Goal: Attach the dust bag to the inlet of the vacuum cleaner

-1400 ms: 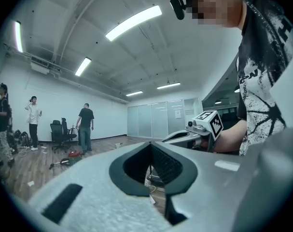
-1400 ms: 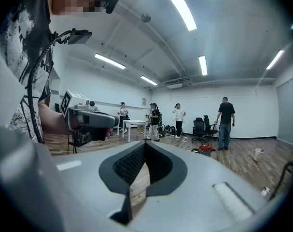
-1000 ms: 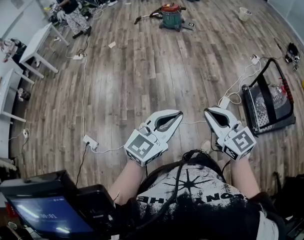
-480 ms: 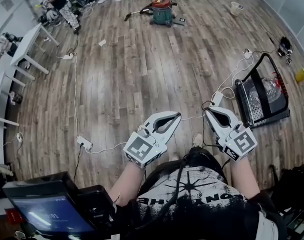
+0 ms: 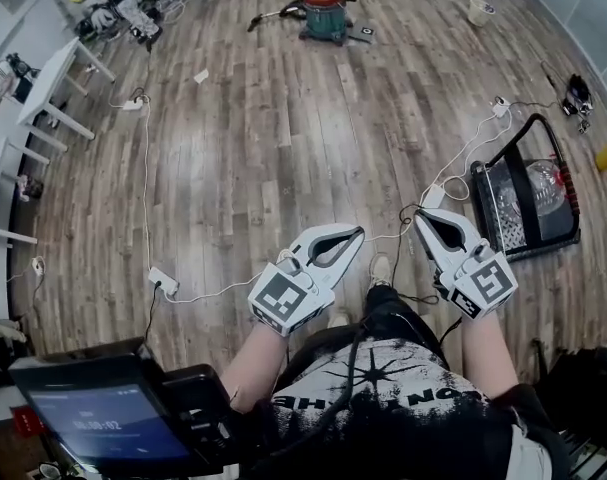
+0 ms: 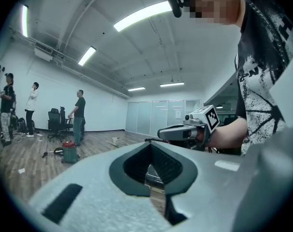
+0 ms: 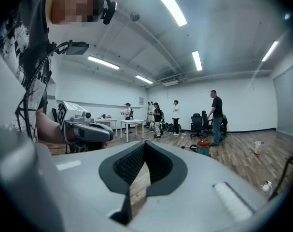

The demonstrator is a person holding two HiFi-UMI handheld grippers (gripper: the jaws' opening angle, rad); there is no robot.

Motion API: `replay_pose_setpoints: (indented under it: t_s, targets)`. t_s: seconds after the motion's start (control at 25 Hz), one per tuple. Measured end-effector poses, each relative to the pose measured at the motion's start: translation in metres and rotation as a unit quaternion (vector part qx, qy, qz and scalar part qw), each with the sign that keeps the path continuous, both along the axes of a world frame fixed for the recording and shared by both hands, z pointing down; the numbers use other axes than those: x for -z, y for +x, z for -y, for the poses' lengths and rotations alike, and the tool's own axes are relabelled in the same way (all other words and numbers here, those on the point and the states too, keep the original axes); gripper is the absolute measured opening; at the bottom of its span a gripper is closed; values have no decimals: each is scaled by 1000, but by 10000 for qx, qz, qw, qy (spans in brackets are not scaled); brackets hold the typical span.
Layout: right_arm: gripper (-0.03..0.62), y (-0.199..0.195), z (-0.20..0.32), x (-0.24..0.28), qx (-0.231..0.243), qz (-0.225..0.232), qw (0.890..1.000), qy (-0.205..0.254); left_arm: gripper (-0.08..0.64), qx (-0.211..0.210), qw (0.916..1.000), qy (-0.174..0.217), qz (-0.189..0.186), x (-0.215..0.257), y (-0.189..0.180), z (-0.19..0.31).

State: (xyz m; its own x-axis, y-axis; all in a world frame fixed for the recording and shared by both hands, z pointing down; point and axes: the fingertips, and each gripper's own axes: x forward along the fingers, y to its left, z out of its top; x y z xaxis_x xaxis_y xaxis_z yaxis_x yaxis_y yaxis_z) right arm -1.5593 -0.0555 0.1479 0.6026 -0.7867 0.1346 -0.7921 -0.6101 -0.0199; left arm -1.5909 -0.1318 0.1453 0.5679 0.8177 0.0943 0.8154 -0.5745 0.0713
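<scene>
The vacuum cleaner (image 5: 326,16), with a red lid, a green drum and a hose, stands far off on the wood floor; it also shows small in the left gripper view (image 6: 69,152) and the right gripper view (image 7: 202,148). No dust bag can be made out. My left gripper (image 5: 360,230) and right gripper (image 5: 417,218) are held level in front of the person's body, side by side and far from the vacuum. Both are shut with nothing between the jaws, as each gripper's own view confirms (image 6: 150,144) (image 7: 144,144).
White cables and power strips (image 5: 163,280) cross the floor ahead. A black-framed cart (image 5: 528,203) with a clear bag stands at the right, a white bucket (image 5: 480,10) beyond it. White tables (image 5: 68,83) line the left. People stand near the vacuum (image 6: 79,115). A tablet (image 5: 93,418) sits at lower left.
The person has stepped forward: a shoe now shows between the grippers, and the floor and cables have shifted in view. Both grippers stayed shut in front of the body.
</scene>
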Motion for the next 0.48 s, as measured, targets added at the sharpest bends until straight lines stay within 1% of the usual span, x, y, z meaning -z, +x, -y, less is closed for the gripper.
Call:
replay_pose_setpoints:
  t_s: [0.12, 0.32, 0.48]
  targets:
    - [8, 25, -5, 8, 89, -34, 9999, 34, -2, 18, 10000, 3, -11, 5, 18, -15]
    - [8, 101, -31, 12, 306, -142, 9993, 129, -2, -1, 9999, 85, -80, 8, 92, -56]
    - [8, 144, -61, 17, 410, -172, 9988, 224, -2, -73, 9997, 149, -185, 17, 143, -92]
